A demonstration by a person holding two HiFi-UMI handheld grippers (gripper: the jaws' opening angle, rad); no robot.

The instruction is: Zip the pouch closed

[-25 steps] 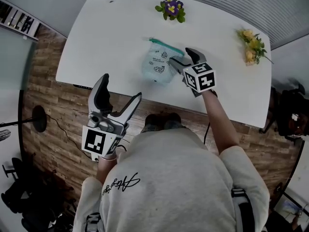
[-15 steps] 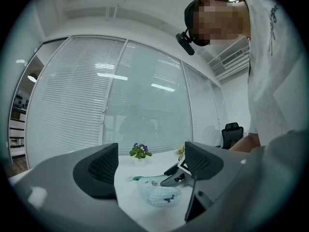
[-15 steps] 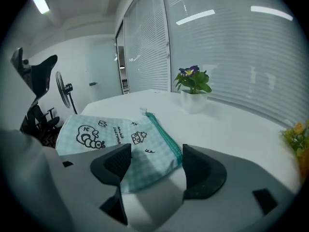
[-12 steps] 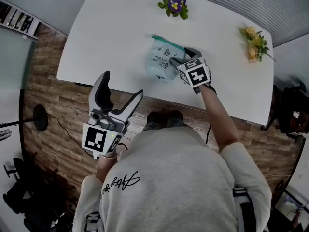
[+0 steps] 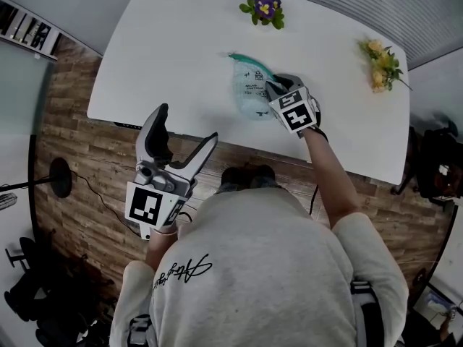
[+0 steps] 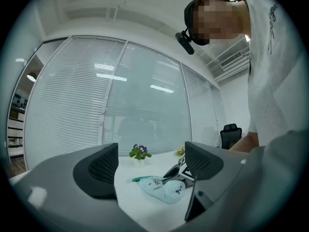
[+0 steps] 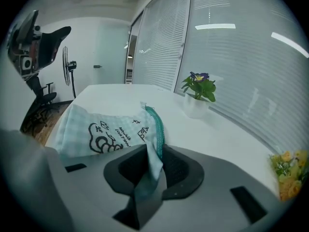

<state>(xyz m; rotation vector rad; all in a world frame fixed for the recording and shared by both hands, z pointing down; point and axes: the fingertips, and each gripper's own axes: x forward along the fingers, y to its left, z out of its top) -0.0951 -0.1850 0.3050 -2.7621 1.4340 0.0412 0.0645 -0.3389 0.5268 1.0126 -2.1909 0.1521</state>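
Table [image 5: 166, 56] left of pouch [image 5: 249, 98] bare, open way in; right gripper [image 5: 272, 90], jaws closing on pouch fabric, blocks its right side; purple plant [image 5: 264, 7] behind and yellow flowers [image 5: 380, 65] far right stand well apart

White table and its contents

The white table [image 5: 181, 42] has rounded corners. It carries a pale checked pouch [image 5: 249, 92] with a green zipper, lying near the middle towards the near edge. A purple-flowered plant [image 5: 264, 7] stands at the far edge. Yellow flowers [image 5: 380, 63] lie at the right end, well apart from both.
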